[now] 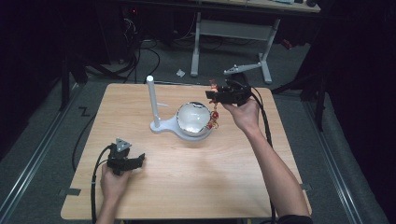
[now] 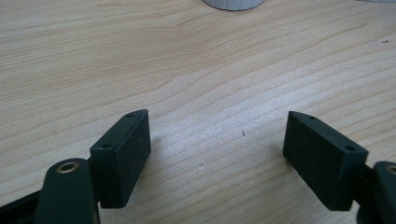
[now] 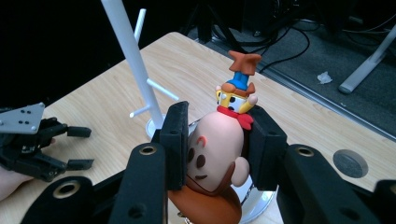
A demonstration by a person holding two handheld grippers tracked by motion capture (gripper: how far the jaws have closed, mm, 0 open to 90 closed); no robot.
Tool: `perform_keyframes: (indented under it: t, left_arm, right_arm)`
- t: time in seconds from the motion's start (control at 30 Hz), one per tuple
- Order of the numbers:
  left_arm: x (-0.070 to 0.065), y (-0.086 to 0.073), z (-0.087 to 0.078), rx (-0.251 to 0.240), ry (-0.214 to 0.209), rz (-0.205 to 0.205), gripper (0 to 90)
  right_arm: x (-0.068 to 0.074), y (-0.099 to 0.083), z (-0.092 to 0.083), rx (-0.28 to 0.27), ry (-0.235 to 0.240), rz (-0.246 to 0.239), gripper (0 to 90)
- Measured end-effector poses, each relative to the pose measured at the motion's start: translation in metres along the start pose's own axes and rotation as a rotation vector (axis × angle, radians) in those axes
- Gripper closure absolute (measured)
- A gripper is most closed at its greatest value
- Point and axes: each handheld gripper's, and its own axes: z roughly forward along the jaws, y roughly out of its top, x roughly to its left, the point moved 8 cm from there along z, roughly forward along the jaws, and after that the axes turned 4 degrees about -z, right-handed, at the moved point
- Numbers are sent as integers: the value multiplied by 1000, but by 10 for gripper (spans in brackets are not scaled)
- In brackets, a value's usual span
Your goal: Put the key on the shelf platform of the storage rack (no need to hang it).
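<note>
A cowboy toy figure (image 3: 217,154) with a peach head, brown hat and red scarf hangs upside down in my right gripper (image 3: 217,119), whose jaws are shut on its head. In the high view the right gripper (image 1: 213,96) holds the toy (image 1: 215,116) in the air beside the right rim of a shiny round bowl (image 1: 193,119). The bowl sits on the base of a white stand with a tall pole (image 1: 152,100) and short pegs (image 3: 133,56). My left gripper (image 1: 139,160) rests on the table's front left, open and holding nothing (image 2: 217,144).
The wooden table (image 1: 187,186) has bare room in its front half and to the left of the stand. A grey round disc (image 3: 350,163) lies in the tabletop. Behind the table stand white desk legs (image 1: 233,32), with cables on the floor.
</note>
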Motion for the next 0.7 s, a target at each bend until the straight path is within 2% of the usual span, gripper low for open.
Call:
perform_keyframes:
  t: [0.27,0.4,0.57,0.7]
  left_arm:
    - [0,0,0,0,0,0,236]
    - [0,0,0,1,-3,-1,235]
    - [0,0,0,2,-2,0,237]
    - [0,0,0,0,0,0,237]
  right_arm:
    - [-6,14,10,-15,-9,23,643]
    - [-6,21,21,4,-26,20,642]
    - [-8,22,34,-1,-17,47,641]
    - [-7,19,45,11,-19,42,641]
